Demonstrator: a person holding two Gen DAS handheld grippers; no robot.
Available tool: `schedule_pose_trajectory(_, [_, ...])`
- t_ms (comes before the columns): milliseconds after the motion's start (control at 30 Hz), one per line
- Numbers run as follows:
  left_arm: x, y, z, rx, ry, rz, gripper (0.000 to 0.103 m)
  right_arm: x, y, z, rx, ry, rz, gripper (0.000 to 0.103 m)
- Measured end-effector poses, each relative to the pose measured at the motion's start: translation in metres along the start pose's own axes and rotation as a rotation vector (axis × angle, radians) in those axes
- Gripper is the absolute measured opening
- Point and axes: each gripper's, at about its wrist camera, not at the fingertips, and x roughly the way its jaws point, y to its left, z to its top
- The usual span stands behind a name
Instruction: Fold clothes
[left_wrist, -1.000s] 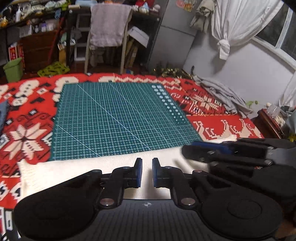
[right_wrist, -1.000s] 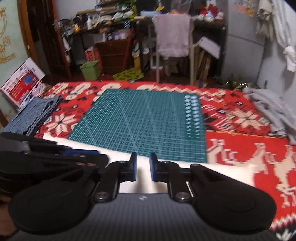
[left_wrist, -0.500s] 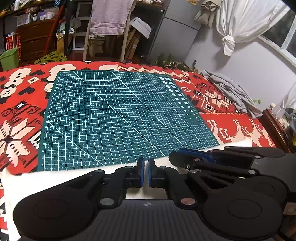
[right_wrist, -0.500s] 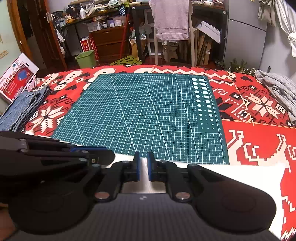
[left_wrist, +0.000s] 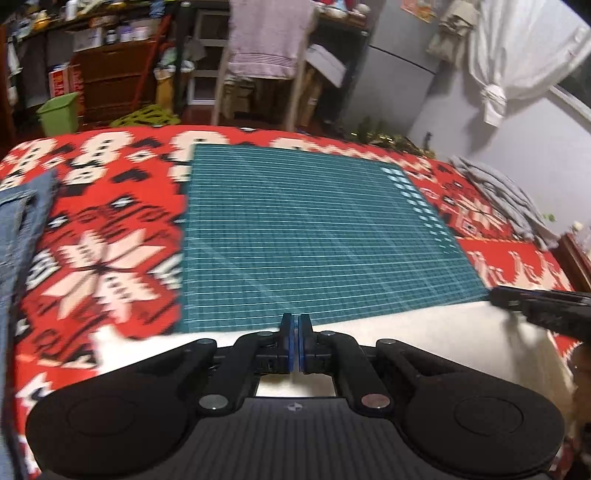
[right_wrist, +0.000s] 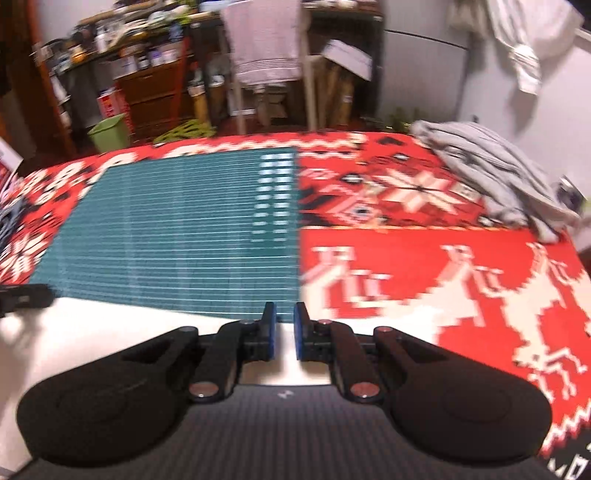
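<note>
The green cutting mat lay on the red patterned blanket, and the white cloth stretched crosswise over the mat's near edge, its long axis running from one tool to the other. The left gripper was pressed together on the cloth's far edge. The right gripper stood slightly apart over that same edge, farther right, so both seemed equally near for carrying it forward.
</note>
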Motion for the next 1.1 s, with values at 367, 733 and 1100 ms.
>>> schedule_pose_trajectory(367, [-0.02, 0.023, -0.007, 0.054, -0.036, 0.167, 0.003, -0.011, -0.041, -0.002, -0.011, -0.032, -0.103, 0.013])
schedule_pose_trajectory(733, [-0.041, 0.056, -0.007, -0.004, -0.047, 0.288, 0.012, -0.021, -0.076, 0.0, 0.099, -0.024, -0.147, 0.018])
schedule_pose_trajectory(1100, [-0.048, 0.08, -0.006, -0.209, -0.033, 0.14, 0.032, -0.018, -0.081, 0.001, 0.19, 0.007, -0.093, 0.042])
